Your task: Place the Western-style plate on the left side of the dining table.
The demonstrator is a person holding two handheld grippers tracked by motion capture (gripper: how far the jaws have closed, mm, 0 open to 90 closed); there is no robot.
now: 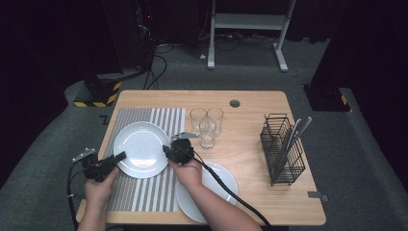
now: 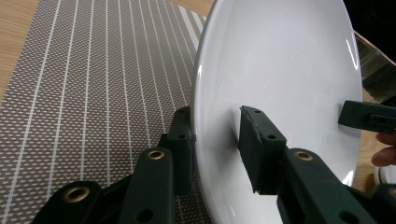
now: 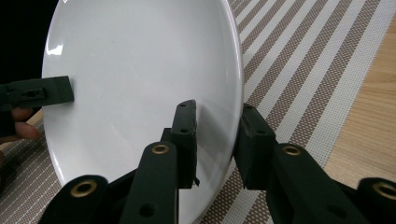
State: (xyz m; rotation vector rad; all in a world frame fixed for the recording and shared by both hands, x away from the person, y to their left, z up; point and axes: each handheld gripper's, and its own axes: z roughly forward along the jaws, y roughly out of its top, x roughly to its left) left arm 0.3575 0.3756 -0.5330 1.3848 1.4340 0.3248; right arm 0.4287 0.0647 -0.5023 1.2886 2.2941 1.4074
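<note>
Left gripper point(image 1: 119, 156) fingers clamped on the white plate point(image 1: 142, 148) at its left rim, one finger point(image 2: 259, 140) on top face, other under. Plate sits over the striped placemat point(image 1: 144, 192) on the tabletop point(image 1: 250, 192); can't tell if lifted or resting. Right gripper point(image 1: 166, 150) fingers pinch the opposite rim. Plate looks glazed ceramic: stiff, slick, prob fragile, some weight. Rim grips on both sides = right spot; keep level, firm squeeze, no twisting btw hands.
</note>
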